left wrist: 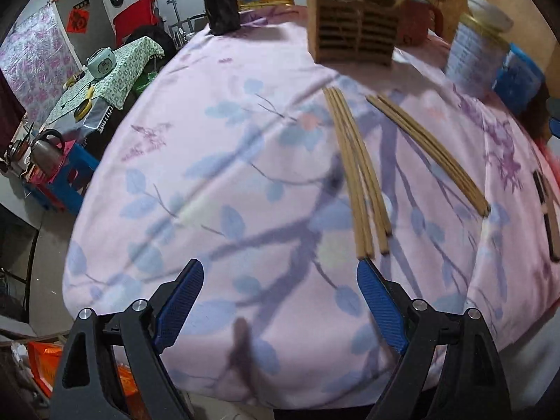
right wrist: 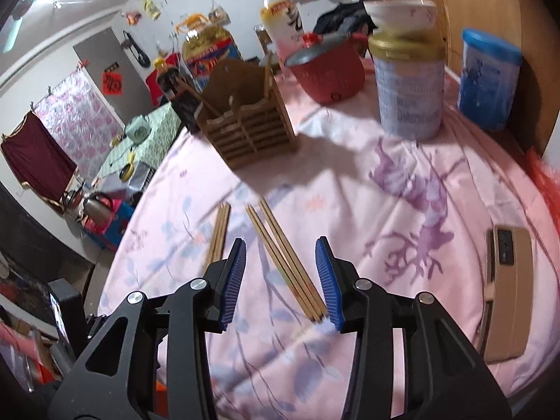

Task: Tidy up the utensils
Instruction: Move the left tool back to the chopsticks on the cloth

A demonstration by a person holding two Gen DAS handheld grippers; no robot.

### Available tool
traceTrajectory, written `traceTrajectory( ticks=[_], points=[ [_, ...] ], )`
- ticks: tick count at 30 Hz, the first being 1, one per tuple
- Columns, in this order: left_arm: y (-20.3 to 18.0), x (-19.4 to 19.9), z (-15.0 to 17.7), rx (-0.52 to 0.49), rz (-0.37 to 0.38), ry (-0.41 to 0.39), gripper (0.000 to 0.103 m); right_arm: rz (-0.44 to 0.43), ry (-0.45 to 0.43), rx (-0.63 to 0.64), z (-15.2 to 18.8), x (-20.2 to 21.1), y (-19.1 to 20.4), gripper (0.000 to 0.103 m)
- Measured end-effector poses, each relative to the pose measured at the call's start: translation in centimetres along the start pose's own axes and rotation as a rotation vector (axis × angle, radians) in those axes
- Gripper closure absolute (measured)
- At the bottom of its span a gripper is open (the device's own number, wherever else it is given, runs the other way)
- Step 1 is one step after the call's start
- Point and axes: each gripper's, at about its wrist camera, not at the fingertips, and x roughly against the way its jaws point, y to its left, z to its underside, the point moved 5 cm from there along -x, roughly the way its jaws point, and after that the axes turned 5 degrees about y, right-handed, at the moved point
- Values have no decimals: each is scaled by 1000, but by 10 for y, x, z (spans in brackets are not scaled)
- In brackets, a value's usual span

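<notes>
Two bundles of wooden chopsticks lie on the pink floral tablecloth (left wrist: 245,182). The left bundle (left wrist: 353,171) ends just ahead of my left gripper's right finger; it also shows in the right wrist view (right wrist: 218,234). The right bundle (left wrist: 430,150) lies between my right gripper's open fingers (right wrist: 287,262). A slatted wooden utensil holder (left wrist: 353,31) stands at the back of the table, also in the right wrist view (right wrist: 245,129). My left gripper (left wrist: 280,276) is open and empty above the cloth. My right gripper (right wrist: 280,274) is open, low over the right bundle.
A red pot (right wrist: 325,70), a white tin with a gold lid (right wrist: 409,84) bearing a bowl (right wrist: 400,15), and a blue-lidded tin (right wrist: 488,80) stand at the back right. A tan box (right wrist: 507,290) lies at the right. A black holder (left wrist: 222,8) stands back left.
</notes>
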Motion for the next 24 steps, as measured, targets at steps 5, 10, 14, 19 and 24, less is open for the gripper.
traceTrajectory(
  ticks=[5, 10, 14, 19, 24],
  points=[
    [-11, -17, 4, 14, -16, 14, 15, 34, 38, 23, 16, 4, -15, 60],
    [-12, -32, -2, 45, -21, 12, 14, 82, 36, 34, 25, 18, -31, 60],
    [-7, -36, -14, 53, -37, -13, 14, 111, 16, 16, 27, 33, -46, 60],
    [11, -39, -23, 105, -65, -15, 15, 127, 4, 5, 33, 40, -56, 60],
    [0, -31, -26, 76, -14, -36, 16, 124, 7, -2, 39, 40, -53, 60]
  ],
)
